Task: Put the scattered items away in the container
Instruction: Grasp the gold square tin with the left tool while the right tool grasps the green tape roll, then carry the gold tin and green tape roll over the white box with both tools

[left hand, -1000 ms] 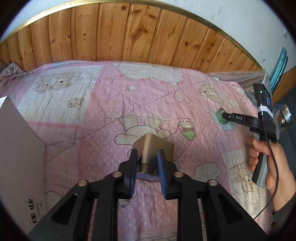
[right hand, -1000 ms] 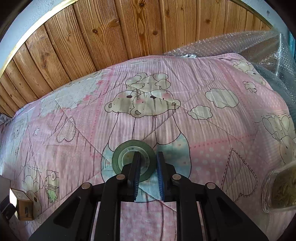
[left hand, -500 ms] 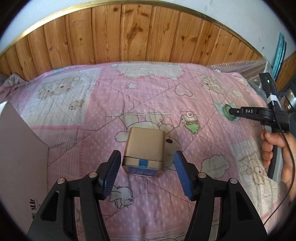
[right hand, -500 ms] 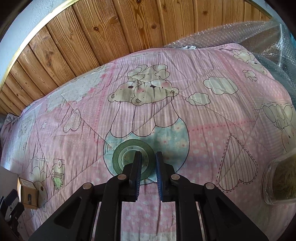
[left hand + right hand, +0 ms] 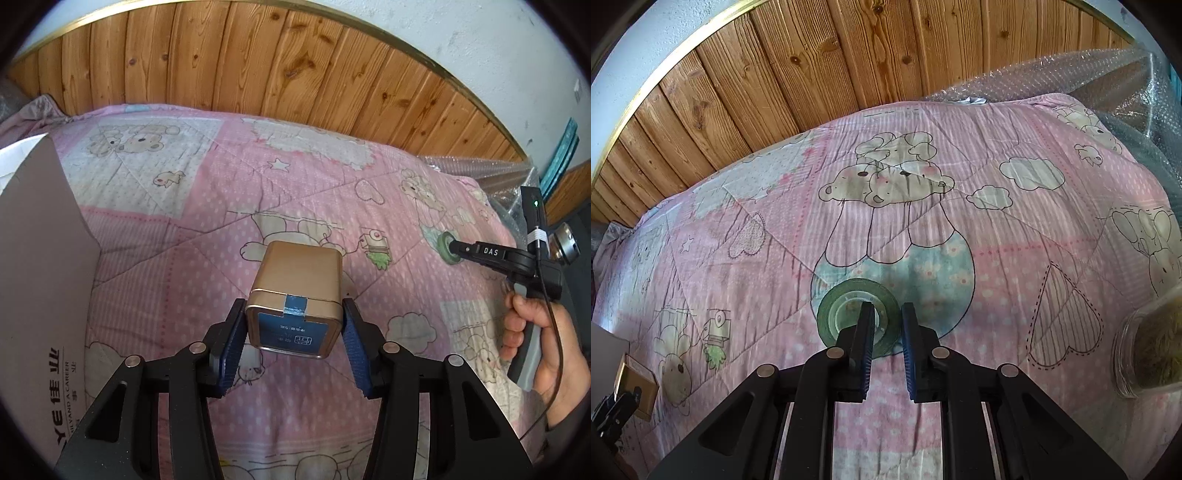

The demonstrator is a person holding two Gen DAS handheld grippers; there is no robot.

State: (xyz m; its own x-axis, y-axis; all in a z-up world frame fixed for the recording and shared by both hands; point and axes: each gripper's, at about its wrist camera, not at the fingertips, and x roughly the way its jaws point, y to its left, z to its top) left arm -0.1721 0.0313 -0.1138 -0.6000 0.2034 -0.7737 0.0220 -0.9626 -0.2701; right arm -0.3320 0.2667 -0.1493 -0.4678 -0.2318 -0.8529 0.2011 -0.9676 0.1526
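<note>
A pink cartoon quilt point(image 5: 177, 236) covers the bed in front of a wood-panelled wall. Your left gripper point(image 5: 293, 334) pinches the gold tin point(image 5: 295, 295) between its blue pads, lid end facing the camera. The cardboard box point(image 5: 40, 266) stands left of the tin. Your right gripper point(image 5: 887, 325), right of the tin, has its jaws nearly together, one finger inside the green tape roll point(image 5: 858, 314), clamping its wall.

Gold tin point(image 5: 295, 295), blue label; green tape roll point(image 5: 857, 314); pink bear-print quilt point(image 5: 221, 206); box point(image 5: 40, 266) seemingly grey.
</note>
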